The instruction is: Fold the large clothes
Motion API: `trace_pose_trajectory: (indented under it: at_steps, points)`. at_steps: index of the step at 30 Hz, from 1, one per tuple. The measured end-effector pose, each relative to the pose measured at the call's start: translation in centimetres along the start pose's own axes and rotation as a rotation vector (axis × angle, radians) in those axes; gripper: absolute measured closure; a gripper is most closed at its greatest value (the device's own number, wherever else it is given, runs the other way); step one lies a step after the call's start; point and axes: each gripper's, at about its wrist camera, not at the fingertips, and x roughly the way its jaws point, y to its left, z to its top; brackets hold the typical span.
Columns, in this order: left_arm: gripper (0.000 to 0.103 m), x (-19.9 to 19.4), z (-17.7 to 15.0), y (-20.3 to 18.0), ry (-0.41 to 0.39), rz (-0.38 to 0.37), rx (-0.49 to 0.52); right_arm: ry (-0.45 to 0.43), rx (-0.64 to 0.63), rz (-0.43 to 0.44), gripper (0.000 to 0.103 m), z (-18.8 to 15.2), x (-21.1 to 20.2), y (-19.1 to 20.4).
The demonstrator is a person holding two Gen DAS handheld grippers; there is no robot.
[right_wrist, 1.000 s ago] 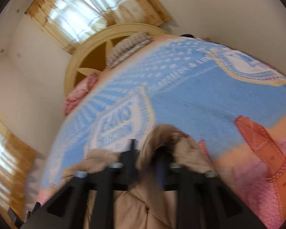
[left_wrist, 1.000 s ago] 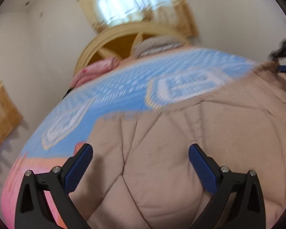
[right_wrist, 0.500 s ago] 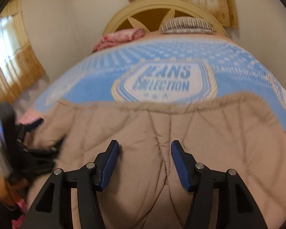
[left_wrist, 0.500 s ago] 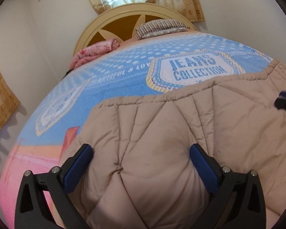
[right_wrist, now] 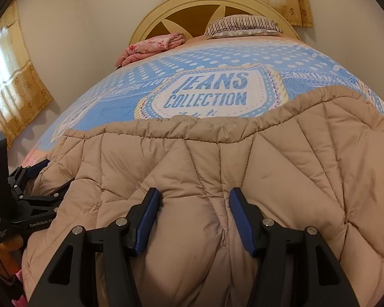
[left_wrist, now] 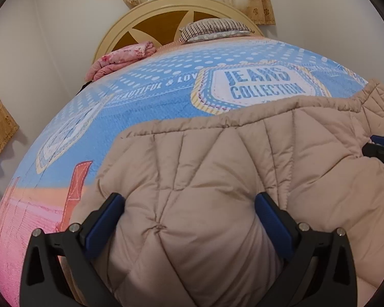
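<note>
1. The tan quilted coat (left_wrist: 217,179) lies spread on the blue printed bedspread (left_wrist: 146,102), its stitched far edge running across just below the "JEANS COLLECTION" badge.
2. The left gripper (left_wrist: 189,220) has its jaws spread wide over a puffed panel near the coat's left side; fabric bulges between the blue pads (left_wrist: 105,220), but they do not pinch it.
3. The right gripper (right_wrist: 194,220) is likewise parted, less widely, with a ridge of padding rising between its fingers. It holds nothing.
4. To do the next fold well, I judge each tool should bite a firm seam or edge, not a slippery puff, since padded cloth likely squirms out of a shallow pinch.
5. Take both grips level and well apart, so the coat lifts evenly and folds along a straight line.
6. A striped pillow (right_wrist: 243,25) and a pink folded blanket (right_wrist: 153,46) sit far off by the headboard, well clear of the work.
</note>
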Motion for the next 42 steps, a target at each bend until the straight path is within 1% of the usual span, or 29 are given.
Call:
trace_pose_trajectory:
  at_steps: [21,28,30,32,35,38,40,42]
  points:
    - [0.0,0.6,-0.1,0.0,0.015,0.005,0.005,0.041,-0.035,-0.06,0.044,-0.4,1.4,0.9]
    - [0.0,0.8,-0.1,0.0,0.019,0.015,0.011,0.048,-0.039,-0.069,0.043,-0.6,1.6,1.0]
    - [0.0,0.8,-0.1,-0.1,0.019,0.021,0.014,0.052,-0.047,-0.08,0.043,-0.6,1.7,1.2]
    - [0.0,0.8,-0.2,-0.2,0.02,0.028,0.018,0.077,-0.053,-0.09,0.043,-0.3,1.6,1.4]
    - [0.0,0.8,-0.2,-0.3,0.02,0.034,0.022,0.093,-0.06,-0.128,0.043,0.1,1.0,2.0]
    - [0.0,0.8,-0.2,-0.3,0.018,0.034,0.022,0.077,-0.021,-0.15,0.043,0.3,-0.3,2.4]
    - [0.0,0.8,-0.2,-0.3,0.019,0.034,0.022,0.043,0.002,-0.138,0.043,0.5,-1.8,3.2]
    - [0.0,0.8,-0.2,-0.3,0.018,0.033,0.02,0.007,-0.021,-0.105,0.043,0.3,-2.9,5.1]
